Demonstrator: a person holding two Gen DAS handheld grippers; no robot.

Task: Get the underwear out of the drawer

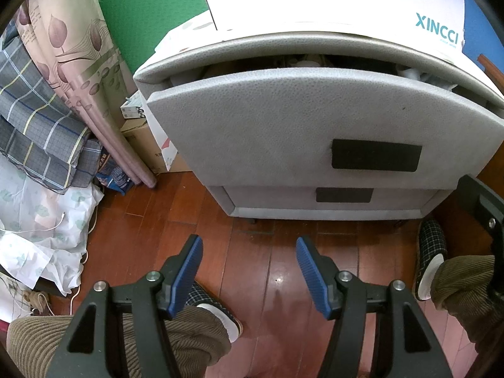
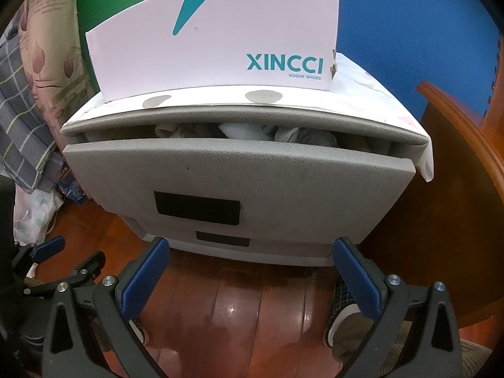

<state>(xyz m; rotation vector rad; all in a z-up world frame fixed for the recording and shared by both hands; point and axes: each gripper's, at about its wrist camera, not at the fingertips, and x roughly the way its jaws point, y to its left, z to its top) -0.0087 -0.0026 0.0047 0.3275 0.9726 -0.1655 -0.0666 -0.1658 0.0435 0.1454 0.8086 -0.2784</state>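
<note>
Grippers first: the left gripper [image 1: 249, 271] hangs over bare wooden floor [image 1: 283, 252] with its blue pads [image 1: 186, 271] parted and nothing between them. The right gripper [image 2: 252, 280] is likewise released, its pads [image 2: 145, 278] wide apart and empty, standing just short of the cabinet's foot. Neither touches any furniture. Below both, the person's corduroy trouser legs [image 1: 176, 334] and checked slippers [image 1: 431, 252] stand on the floor.

Beyond them is the grey bedside cabinet [image 2: 239, 113]. Its lower drawer [image 1: 315, 198] is flush and closed. Its top drawer [image 2: 283, 182] is pulled part way out, with a gap open between the drawer front and the cabinet's top edge. The dark handle patch [image 2: 197, 211] on that front is untouched.

In the gap lies crumpled pale fabric [image 2: 239, 132], white and grey, presumably the underwear; individual garments cannot be told apart. All of it is inside the drawer.

On top of the cabinet stands a white shoe box [image 2: 220, 47].

Assessment: the drawer is open enough to show its contents, possibly too narrow for a clean reach. Reaching in, gripping a garment and lifting it clear all remain to be done.
</note>
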